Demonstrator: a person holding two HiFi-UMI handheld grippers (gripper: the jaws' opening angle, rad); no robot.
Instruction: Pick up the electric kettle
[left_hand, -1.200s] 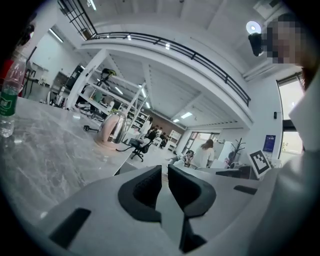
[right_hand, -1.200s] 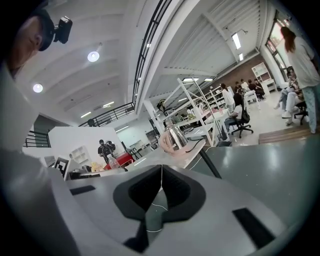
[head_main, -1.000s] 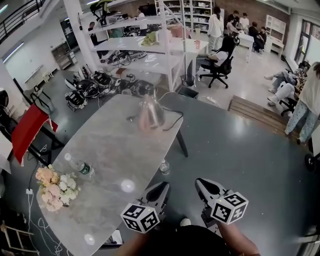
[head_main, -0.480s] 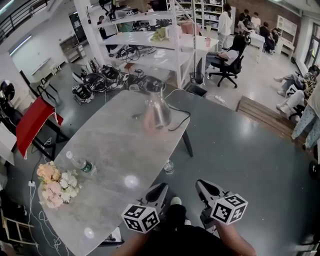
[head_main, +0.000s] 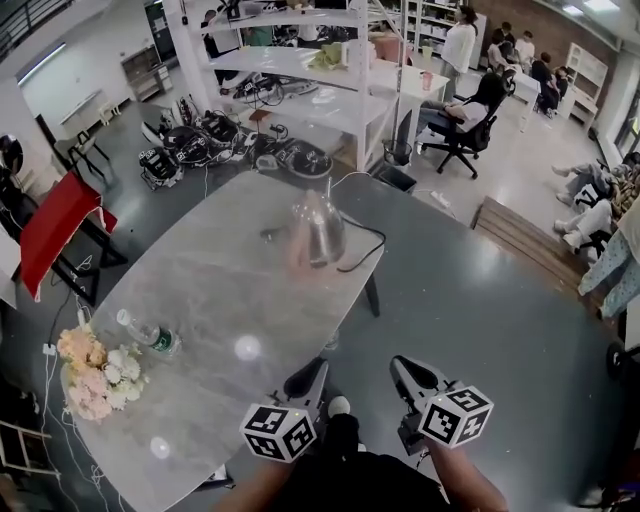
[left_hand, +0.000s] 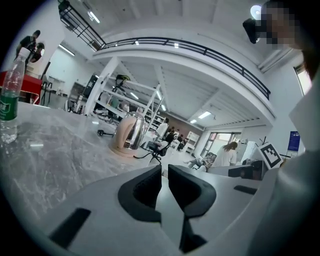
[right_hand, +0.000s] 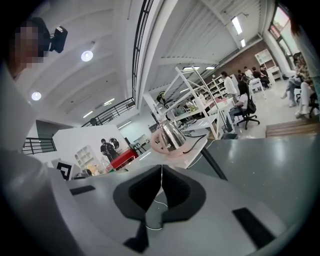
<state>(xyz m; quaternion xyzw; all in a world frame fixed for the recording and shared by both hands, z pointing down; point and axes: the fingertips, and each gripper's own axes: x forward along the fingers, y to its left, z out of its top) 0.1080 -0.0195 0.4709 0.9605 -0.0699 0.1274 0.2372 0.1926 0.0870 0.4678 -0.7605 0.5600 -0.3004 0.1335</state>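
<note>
The electric kettle (head_main: 317, 231) is steel with a pink handle and pink base, standing upright near the far end of the grey marble table (head_main: 200, 300); its black cord runs off to the right. It also shows far ahead in the left gripper view, kettle (left_hand: 128, 134), and in the right gripper view, kettle (right_hand: 168, 136). My left gripper (head_main: 304, 380) hovers at the table's near edge, shut and empty. My right gripper (head_main: 408, 378) is beside it, off the table's right edge over the floor, shut with nothing in it. Both are well short of the kettle.
A clear water bottle (head_main: 143, 333) with a green label lies near a bunch of pale flowers (head_main: 92, 372) at the table's left. A red chair (head_main: 55, 240) stands left. White shelving benches (head_main: 300, 90) and seated people (head_main: 470, 100) fill the far room.
Both grippers and the head have moved forward toward the table; the kettle and table now sit lower and closer in the head view. The jaws stayed shut.
</note>
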